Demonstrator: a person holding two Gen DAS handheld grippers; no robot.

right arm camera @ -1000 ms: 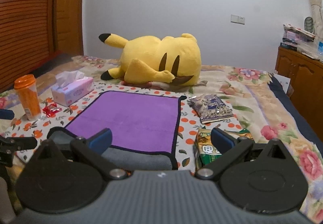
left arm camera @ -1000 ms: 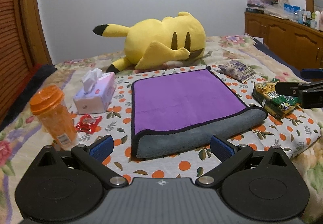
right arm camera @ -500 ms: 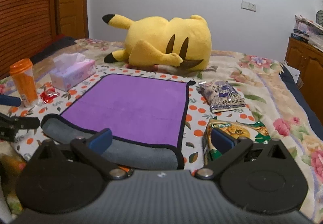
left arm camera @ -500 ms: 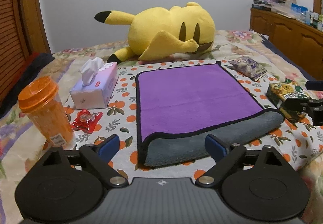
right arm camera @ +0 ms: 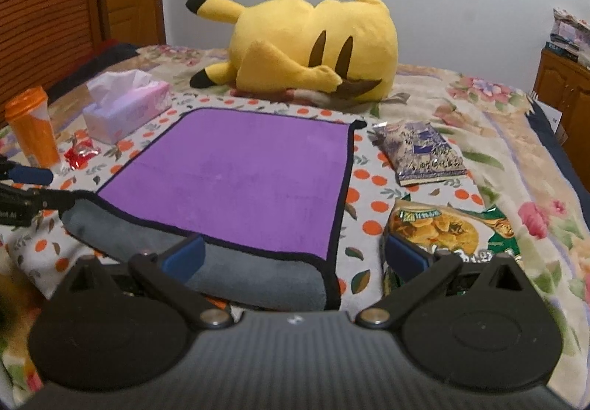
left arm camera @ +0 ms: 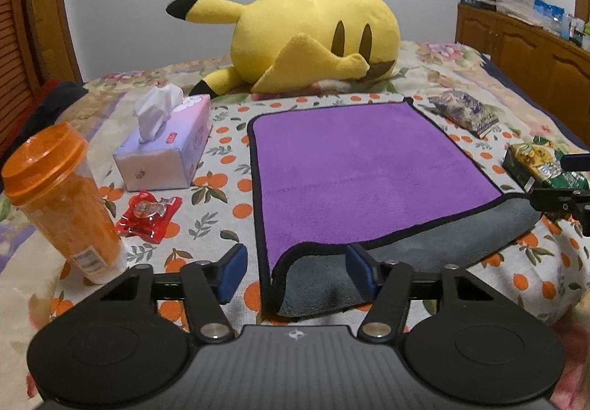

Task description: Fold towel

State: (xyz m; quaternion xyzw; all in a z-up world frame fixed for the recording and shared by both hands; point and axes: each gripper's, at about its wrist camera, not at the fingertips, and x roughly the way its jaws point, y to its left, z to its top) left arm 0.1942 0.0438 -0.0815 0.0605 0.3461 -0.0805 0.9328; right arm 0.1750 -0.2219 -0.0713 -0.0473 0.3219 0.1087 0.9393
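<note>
A purple towel [left arm camera: 365, 177] with a black hem lies flat on the orange-print bed cover; its near edge is rolled over and shows the grey underside [left arm camera: 424, 251]. It also shows in the right wrist view [right arm camera: 243, 177]. My left gripper [left arm camera: 295, 273] is open, its fingers straddling the towel's near left corner. My right gripper [right arm camera: 295, 255] is open, its fingers straddling the near right corner. Each gripper shows at the edge of the other's view.
A yellow plush toy [left arm camera: 313, 41] lies behind the towel. A tissue box [left arm camera: 166, 151], an orange tumbler [left arm camera: 59, 199] and a red packet [left arm camera: 149, 210] are on the left. A purple snack bag [right arm camera: 420, 151] and a green chips bag [right arm camera: 446, 229] are on the right. A wooden cabinet [left arm camera: 534, 52] stands at the far right.
Both grippers have moved forward and down to the towel's near corners. The left gripper's fingers have narrowed somewhat but stay open.
</note>
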